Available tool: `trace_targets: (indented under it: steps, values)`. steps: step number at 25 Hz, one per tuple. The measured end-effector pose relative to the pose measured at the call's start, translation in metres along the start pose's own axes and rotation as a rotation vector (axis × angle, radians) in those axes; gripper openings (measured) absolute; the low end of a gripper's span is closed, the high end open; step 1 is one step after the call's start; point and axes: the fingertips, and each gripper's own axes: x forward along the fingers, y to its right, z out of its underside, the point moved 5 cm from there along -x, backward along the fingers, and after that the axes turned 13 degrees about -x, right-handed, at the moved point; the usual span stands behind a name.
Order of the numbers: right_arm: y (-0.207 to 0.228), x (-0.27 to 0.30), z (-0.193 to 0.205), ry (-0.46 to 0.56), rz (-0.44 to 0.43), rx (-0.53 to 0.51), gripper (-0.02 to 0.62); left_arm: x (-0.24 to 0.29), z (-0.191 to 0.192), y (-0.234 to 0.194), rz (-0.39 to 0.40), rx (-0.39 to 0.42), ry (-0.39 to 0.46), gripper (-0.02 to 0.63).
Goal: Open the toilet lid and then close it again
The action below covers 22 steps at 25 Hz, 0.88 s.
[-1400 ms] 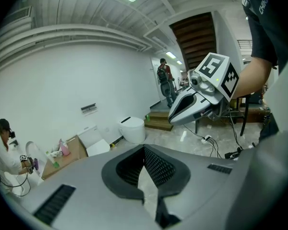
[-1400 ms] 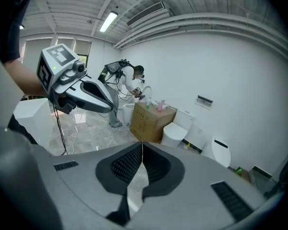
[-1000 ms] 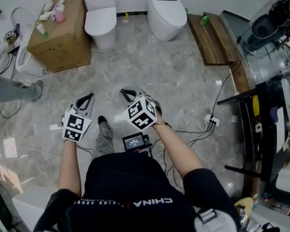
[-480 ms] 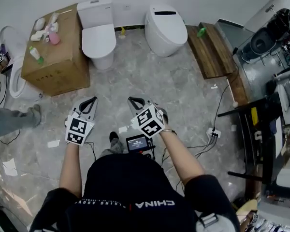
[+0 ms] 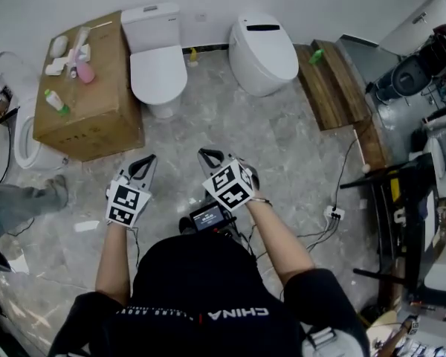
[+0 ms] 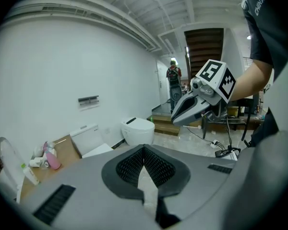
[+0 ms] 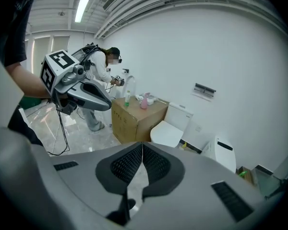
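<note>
While the person stands on the grey marbled floor, the head view shows both tools held out at 12 o'clock from the torso, well apart from every fixture. The left tool is clenched on nothing, and the right tool, just beside it at 3 o'clock, is likewise clenched and empty. A small black screen sits at the person's waist below them.

At 11 o'clock from the tools stands the white two-piece toilet with a square tank. Its lid lies flat and closed on the bowl. At 1 o'clock stands the white oval one-piece toilet, also closed. A brown cardboard box stands just beside the two-piece toilet at its 9 o'clock and carries a pink bottle and other small containers. A brown wooden platform lies at 3 o'clock from the oval toilet.

In the left gripper view, the dark ribbed pads meet at the centre with nothing between them. The right tool shows at 2 o'clock, and both toilets stand against the white wall at 10 o'clock beyond the pads. A second person stands far off at 12 o'clock.

In the right gripper view, the pads are pressed together and empty. The left tool shows at 10 o'clock, the box and the closed two-piece toilet at 12 o'clock, the oval toilet at 3 o'clock. Another person stands behind the box.
</note>
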Motion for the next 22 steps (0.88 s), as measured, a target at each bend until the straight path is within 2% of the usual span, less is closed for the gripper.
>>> trace_targets:
  steps: [7, 10, 12, 19, 22]
  values:
    - [0.051, 0.067, -0.015, 0.037, -0.064, -0.003, 0.015, 0.047, -0.018, -0.060, -0.047, -0.050, 0.002, 0.009]
    - [0.086, 0.104, -0.015, 0.046, -0.096, -0.040, 0.015, 0.080, -0.033, -0.084, -0.051, -0.117, 0.019, 0.009]
    - [0.115, 0.131, -0.020, 0.063, -0.114, -0.037, 0.015, 0.106, -0.046, -0.106, -0.073, -0.131, 0.014, 0.009]
    - [0.234, 0.203, -0.048, 0.117, -0.181, -0.019, 0.015, 0.201, -0.126, -0.171, -0.129, -0.133, 0.016, 0.009]
    - [0.271, 0.226, -0.056, 0.135, -0.203, -0.021, 0.015, 0.233, -0.146, -0.189, -0.143, -0.128, 0.007, 0.009]
